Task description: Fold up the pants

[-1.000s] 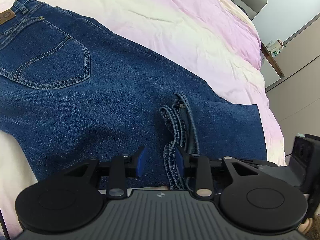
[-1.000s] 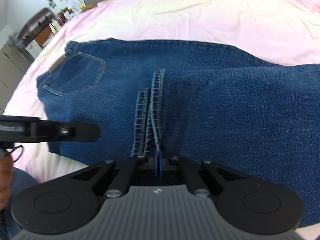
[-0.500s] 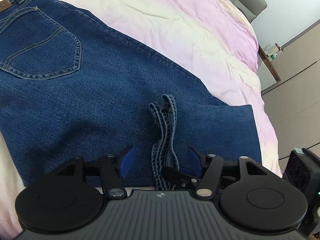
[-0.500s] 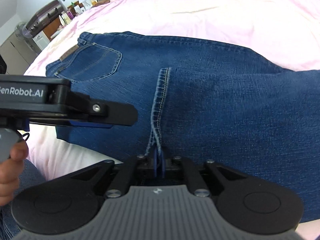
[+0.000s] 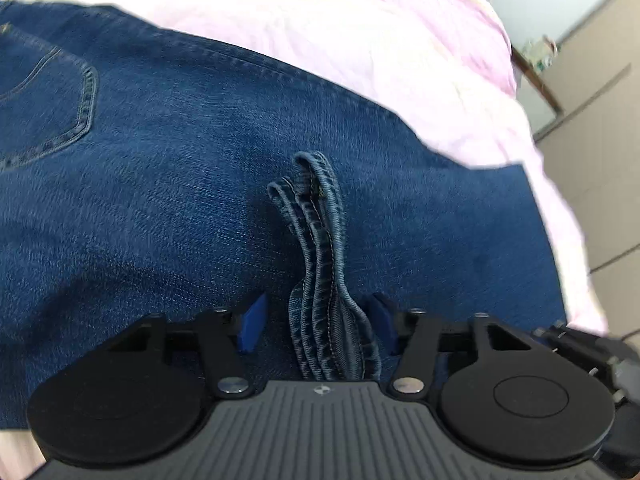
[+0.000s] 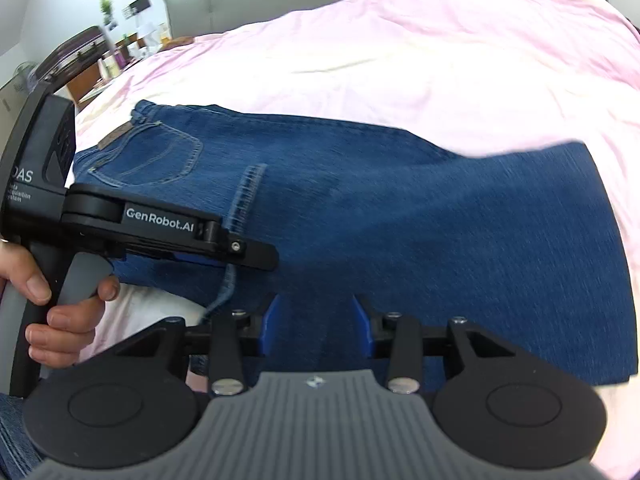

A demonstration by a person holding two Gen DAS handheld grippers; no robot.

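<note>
Dark blue jeans [image 5: 168, 184] lie on the pink bed, legs folded back over the seat, back pocket [image 5: 44, 108] at the left. The stacked leg hems [image 5: 320, 264] stand bunched between my left gripper's [image 5: 316, 324] open blue pads [image 5: 252, 322], not pinched. My right gripper [image 6: 316, 320] is open and empty over the folded denim [image 6: 440, 240]. The left gripper also shows in the right wrist view [image 6: 240, 248], held by a hand, beside the hem edge [image 6: 248, 196].
The pink and cream bedsheet [image 6: 400, 60] spreads beyond the jeans. A grey headboard [image 6: 240, 0] and a cluttered side table [image 6: 100, 52] are at the far left. Wardrobe panels [image 5: 600, 128] stand to the right of the bed.
My right gripper opened and let go of the hem. My left gripper stayed open around the hems and came closer over the jeans.
</note>
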